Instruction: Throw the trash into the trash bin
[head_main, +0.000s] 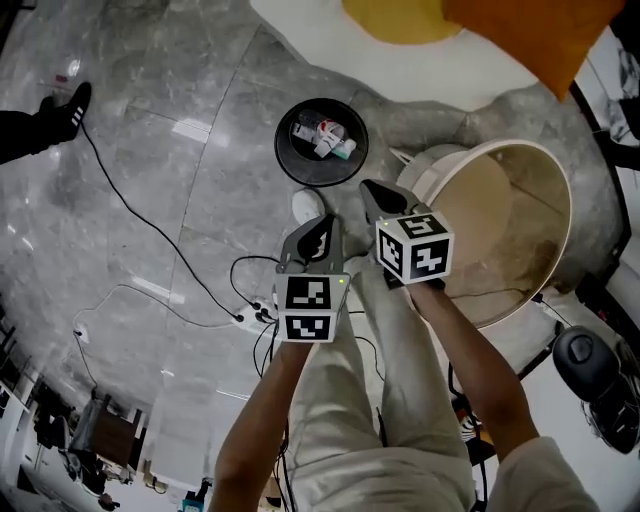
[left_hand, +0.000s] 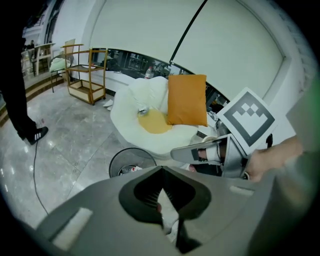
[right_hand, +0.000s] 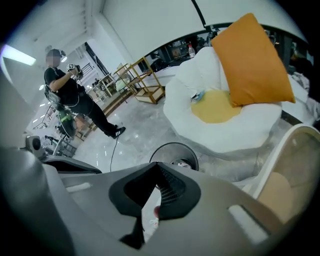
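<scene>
Jaws on left gripper (head_main: 322, 222): closed tip to tip, nothing held. The sliver between the pads shows only a white shoe (head_main: 307, 204) below.
Jaws on right gripper (head_main: 370, 188): likewise closed at the tips, empty.

Head view: both grippers are held side by side above the person's legs, marker cubes up, tips toward 12 o'clock. The right sits slightly ahead of the left.

Trash bin (head_main: 284, 152): round, black, on the grey marble floor at 12 o'clock from the grippers, near but clear of both. Trash (head_main: 326, 137) (white, red and green scraps) lies inside it.

Surroundings:
- White floor seat (head_main: 440, 68) with a yellow centre lies beyond the bin, 12 to 1 o'clock. An orange cushion (head_main: 535, 35) is on it.
- Round beige tub (head_main: 520, 215) at 3 o'clock, just beside the right gripper.
- Black cable (head_main: 150, 228) runs across the floor from 10 o'clock toward a plug strip near the left gripper.
- Second person (right_hand: 75, 95) in dark clothes stands well apart, at 10 o'clock in the right gripper view.
</scene>
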